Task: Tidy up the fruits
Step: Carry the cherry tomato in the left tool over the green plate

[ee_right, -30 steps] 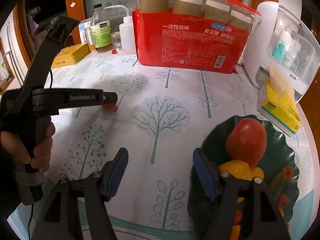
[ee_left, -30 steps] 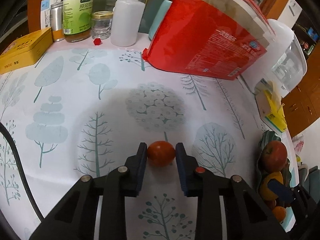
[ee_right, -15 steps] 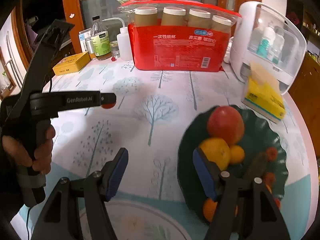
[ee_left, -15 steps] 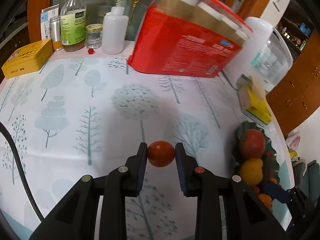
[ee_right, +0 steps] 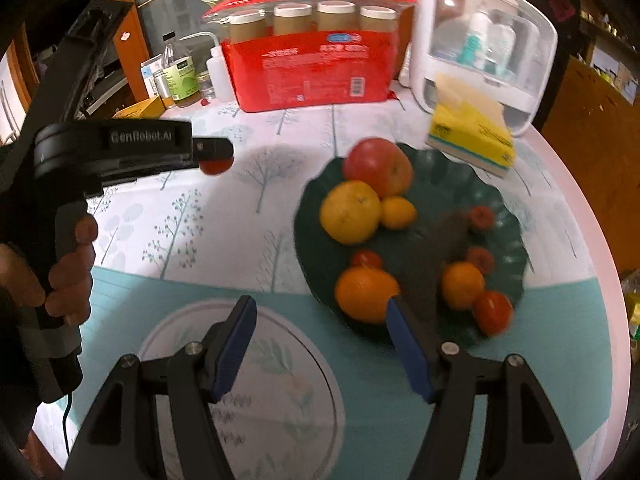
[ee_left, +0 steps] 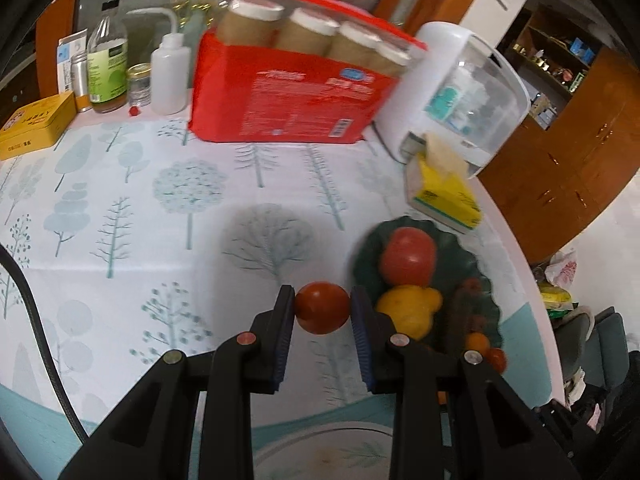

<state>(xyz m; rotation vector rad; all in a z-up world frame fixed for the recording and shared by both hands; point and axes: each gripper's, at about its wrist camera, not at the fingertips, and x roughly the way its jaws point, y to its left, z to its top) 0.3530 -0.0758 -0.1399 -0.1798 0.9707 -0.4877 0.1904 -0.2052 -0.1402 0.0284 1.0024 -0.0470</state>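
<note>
Now the tomato (ee_left: 322, 308), clamped between the left gripper (ee_left: 322, 314) pads, hangs above the tablecloth (ee_left: 160, 208) just left of the dark green plate (ee_left: 486, 280), which sat farther right a second ago. It is nearly round, with no clear long axis. The right gripper (ee_right: 320, 340) hovers half open and empty over the plate's near edge.

Small red tomato (ee_left: 322, 307): round, glossy, clamped between two pads, off the tablecloth, just left of the plate. Dark green scalloped plate (ee_right: 504, 216) near the table's right edge holds a red apple (ee_right: 378, 166), a big yellow citrus (ee_right: 351, 212), a small lemon (ee_right: 397, 211), oranges and small red tomatoes.
</note>
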